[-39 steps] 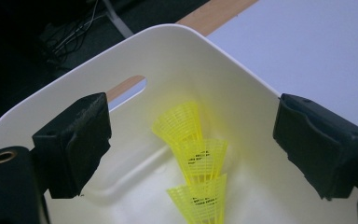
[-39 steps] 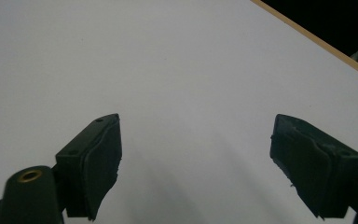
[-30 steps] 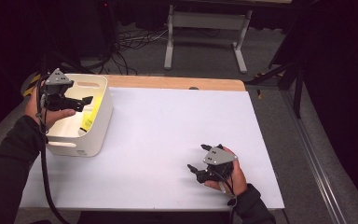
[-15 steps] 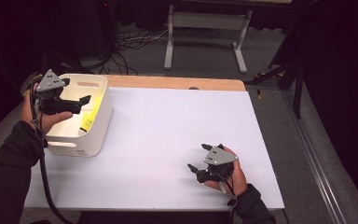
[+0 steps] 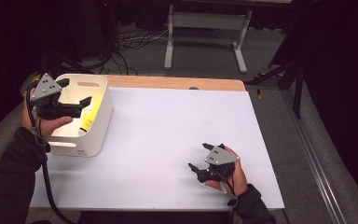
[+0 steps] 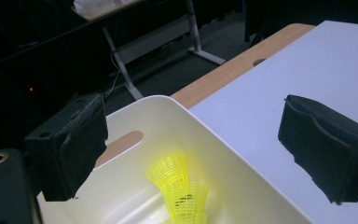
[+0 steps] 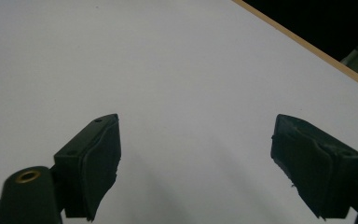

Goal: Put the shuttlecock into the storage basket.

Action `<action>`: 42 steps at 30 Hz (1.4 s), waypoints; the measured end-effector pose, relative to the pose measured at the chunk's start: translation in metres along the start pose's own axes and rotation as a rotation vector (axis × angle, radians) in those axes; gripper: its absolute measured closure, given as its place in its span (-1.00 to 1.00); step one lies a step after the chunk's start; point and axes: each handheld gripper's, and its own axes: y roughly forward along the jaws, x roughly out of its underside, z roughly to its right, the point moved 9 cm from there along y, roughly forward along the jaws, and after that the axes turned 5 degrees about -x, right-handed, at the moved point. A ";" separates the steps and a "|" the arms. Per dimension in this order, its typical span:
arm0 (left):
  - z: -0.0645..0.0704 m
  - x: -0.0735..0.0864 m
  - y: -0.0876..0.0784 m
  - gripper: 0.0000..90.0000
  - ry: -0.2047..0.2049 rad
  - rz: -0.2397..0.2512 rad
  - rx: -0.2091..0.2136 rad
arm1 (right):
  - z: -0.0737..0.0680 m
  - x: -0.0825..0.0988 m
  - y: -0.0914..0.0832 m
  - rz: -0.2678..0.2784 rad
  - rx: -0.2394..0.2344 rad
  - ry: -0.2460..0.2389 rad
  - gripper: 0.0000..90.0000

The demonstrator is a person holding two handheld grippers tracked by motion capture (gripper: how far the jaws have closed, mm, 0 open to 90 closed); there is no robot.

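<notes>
Shuttlecocks (image 6: 179, 196) stacked in bin (image 6: 242, 186) | left gripper (image 6: 191, 144) empty, above

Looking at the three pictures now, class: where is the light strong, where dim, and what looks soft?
High view: the white bin glows inside, the floor beyond lies dark. Left gripper view: the yellow shuttlecocks shine brightly, the near claw pad looks soft. Right gripper view: the white tabletop is evenly lit, without glare.
</notes>
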 end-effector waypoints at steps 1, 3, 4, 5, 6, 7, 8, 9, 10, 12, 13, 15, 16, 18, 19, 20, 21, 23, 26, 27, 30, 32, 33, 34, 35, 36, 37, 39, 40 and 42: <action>0.001 -0.002 -0.002 -0.82 0.003 0.010 -0.001 | 0.000 0.000 0.000 0.000 0.001 0.000 -0.63; 0.003 -0.003 -0.003 -0.82 0.002 0.022 0.003 | 0.000 0.000 0.000 0.003 -0.001 0.002 -0.63; 0.004 -0.004 -0.004 -0.82 0.006 0.027 0.000 | 0.000 0.000 0.000 0.003 0.001 0.002 -0.63; 0.005 -0.005 -0.005 -0.83 -0.002 0.035 0.006 | 0.000 0.000 -0.001 0.004 0.001 0.002 -0.63; 0.005 -0.006 -0.007 -0.83 -0.010 0.049 0.012 | 0.000 0.000 -0.001 0.004 0.001 0.002 -0.63; 0.007 -0.008 -0.010 -0.83 -0.016 0.069 0.020 | 0.000 0.000 -0.001 0.006 0.002 0.001 -0.63; 0.007 -0.008 -0.010 -0.83 -0.016 0.069 0.020 | 0.000 0.000 -0.001 0.006 0.002 0.001 -0.63; 0.008 -0.009 -0.011 -0.83 -0.013 0.079 0.021 | 0.000 0.000 -0.001 0.006 0.002 0.001 -0.63; 0.009 -0.010 -0.013 -0.84 -0.016 0.090 0.025 | 0.000 0.000 -0.001 0.006 0.002 0.001 -0.63; 0.011 -0.011 -0.015 -0.84 -0.022 0.104 0.035 | 0.000 0.000 0.000 0.006 -0.001 0.002 -0.64; 0.013 -0.012 -0.016 -0.84 -0.028 0.107 0.043 | 0.000 0.000 0.000 0.006 -0.002 0.002 -0.64; 0.015 -0.012 -0.017 -0.84 -0.024 0.115 0.046 | -0.001 0.000 0.000 0.006 -0.003 0.001 -0.64; 0.017 -0.012 -0.018 -0.84 -0.026 0.121 0.050 | -0.001 0.000 0.000 0.006 -0.003 -0.001 -0.64; 0.020 -0.013 -0.020 -0.84 -0.031 0.133 0.065 | -0.001 -0.001 0.000 0.008 -0.001 -0.002 -0.64; 0.022 -0.013 -0.020 -0.84 -0.024 0.135 0.064 | -0.001 -0.001 0.000 0.006 -0.002 -0.003 -0.64; 0.023 -0.013 -0.020 -0.84 -0.026 0.139 0.065 | -0.001 -0.001 0.000 0.006 -0.002 -0.003 -0.64; 0.024 -0.013 -0.021 -0.84 -0.029 0.140 0.067 | -0.001 -0.001 0.000 0.006 -0.002 -0.003 -0.64; 0.026 -0.013 -0.021 -0.84 -0.029 0.148 0.068 | -0.001 -0.001 0.000 0.006 -0.001 -0.003 -0.64; 0.029 -0.013 -0.023 -0.84 -0.033 0.160 0.077 | -0.001 -0.001 0.000 0.007 -0.001 -0.004 -0.64; 0.030 -0.013 -0.023 -0.84 -0.033 0.164 0.077 | -0.001 -0.001 0.000 0.006 0.000 -0.004 -0.64; 0.033 -0.013 -0.025 -0.87 -0.030 0.167 0.085 | -0.001 -0.001 -0.001 0.007 0.000 -0.004 -0.64; 0.035 -0.013 -0.026 -0.87 -0.016 0.167 0.086 | -0.001 -0.001 -0.001 0.009 0.001 -0.004 -0.64; 0.037 -0.013 -0.027 -0.87 -0.018 0.173 0.087 | -0.001 -0.001 -0.001 0.009 0.001 -0.004 -0.64; 0.038 -0.013 -0.027 -0.88 -0.018 0.175 0.092 | 0.000 -0.001 -0.001 0.010 0.000 -0.004 -0.64; 0.039 -0.012 -0.028 -0.88 -0.020 0.179 0.090 | 0.000 -0.001 -0.001 0.010 0.000 -0.003 -0.64; 0.039 -0.012 -0.029 -0.88 -0.017 0.185 0.090 | -0.001 -0.001 -0.001 0.010 -0.002 -0.003 -0.65; 0.040 -0.012 -0.030 -0.88 -0.018 0.188 0.090 | -0.001 -0.001 -0.001 0.011 -0.002 -0.005 -0.65; 0.041 -0.013 -0.030 -0.88 -0.019 0.192 0.094 | -0.001 -0.002 -0.001 0.011 -0.002 -0.006 -0.65; 0.042 -0.013 -0.031 -0.88 -0.018 0.197 0.093 | -0.001 -0.002 -0.001 0.013 -0.002 -0.005 -0.66; 0.044 -0.014 -0.031 -0.88 -0.012 0.202 0.094 | -0.001 -0.002 -0.001 0.014 -0.002 -0.004 -0.66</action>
